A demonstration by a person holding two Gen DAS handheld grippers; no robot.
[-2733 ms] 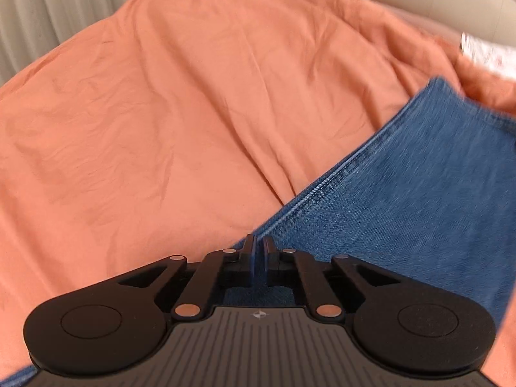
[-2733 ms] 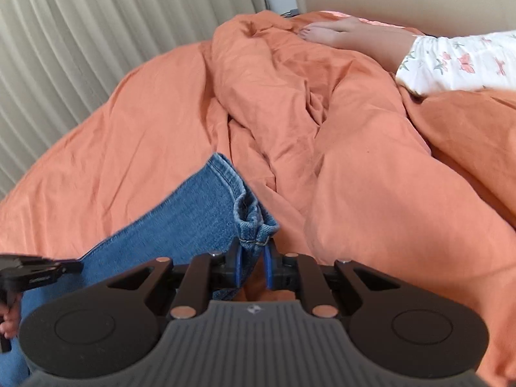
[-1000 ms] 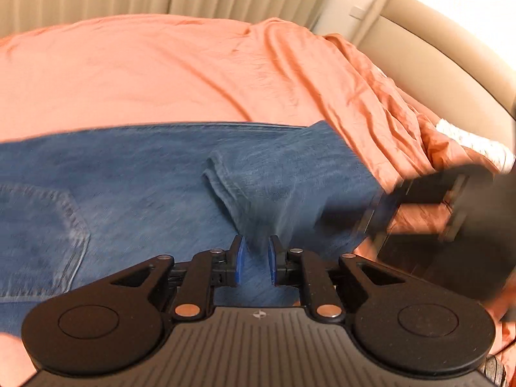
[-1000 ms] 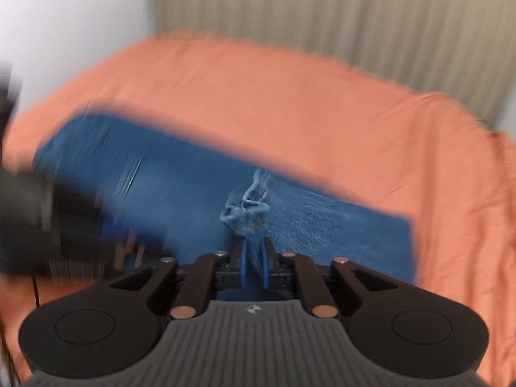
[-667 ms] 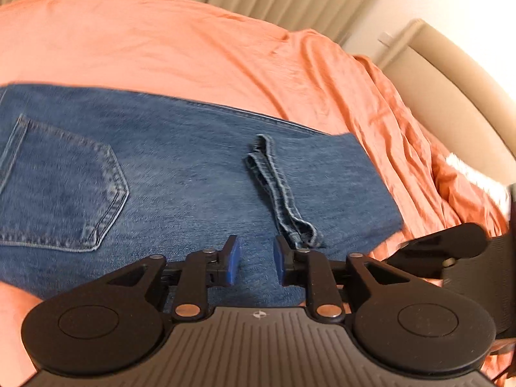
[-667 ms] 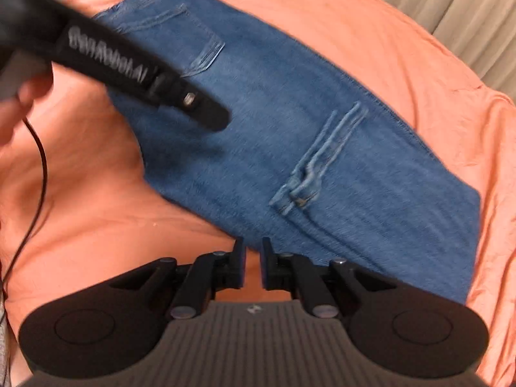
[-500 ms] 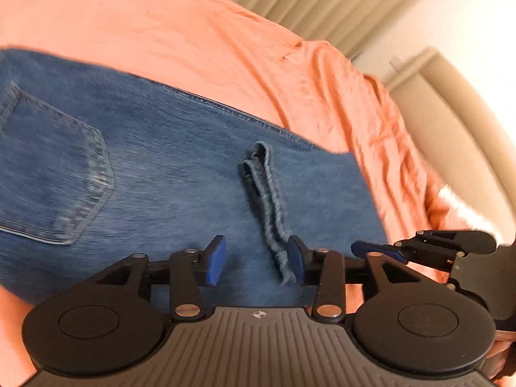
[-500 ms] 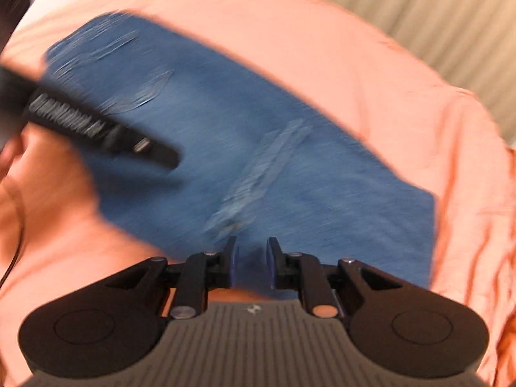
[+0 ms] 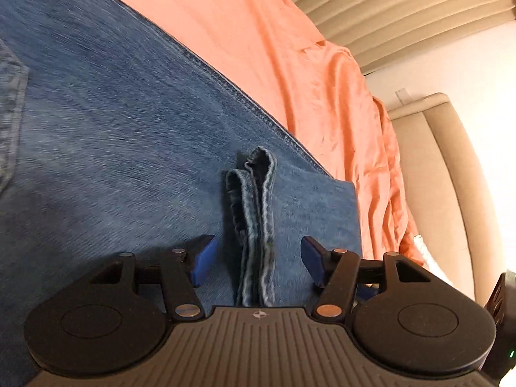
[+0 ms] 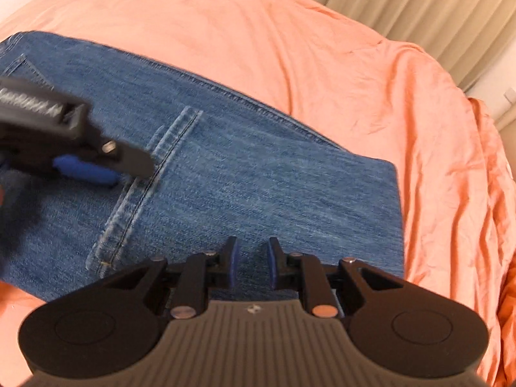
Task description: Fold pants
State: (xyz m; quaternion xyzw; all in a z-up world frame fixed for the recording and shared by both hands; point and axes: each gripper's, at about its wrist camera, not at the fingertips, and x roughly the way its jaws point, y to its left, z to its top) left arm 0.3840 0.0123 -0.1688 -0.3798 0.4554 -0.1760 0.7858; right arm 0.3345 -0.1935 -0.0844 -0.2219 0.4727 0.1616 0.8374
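— Left wrist view first: what were the fingers of the left gripper (image 9: pixel 254 259) doing?

— They stood wide apart, having just been opening. The doubled hem strip of the blue denim pants (image 9: pixel 254 225) lay between the blue pads (image 9: pixel 203 259), but neither pad pressed on it. The strip rested loose on the cloth below.

— And where were the folded blue denim pants (image 10: pixel 258 174) themselves?

— Flat on the bed, on the wrinkled orange bedsheet (image 10: pixel 290 48), with one leg end laid back over the rest. A stitched side seam ran along the far edge, and a back pocket showed at the left edge of both views.

— What about the right gripper (image 10: pixel 251 262)?

— Its fingers were only narrowly parted, having just opened a little. Nothing was caught between them; they hung just above the near edge of the denim. Whether the tips touched the cloth I could not tell.

— Could you see one gripper from the other?

— Yes. In the right wrist view the left gripper appeared blurred at the left, its blue pads over the hem strip (image 10: pixel 145 193). Beige pleated curtains (image 10: pixel 435 9) and a padded beige headboard (image 9: pixel 445 177) stood beyond the bed.
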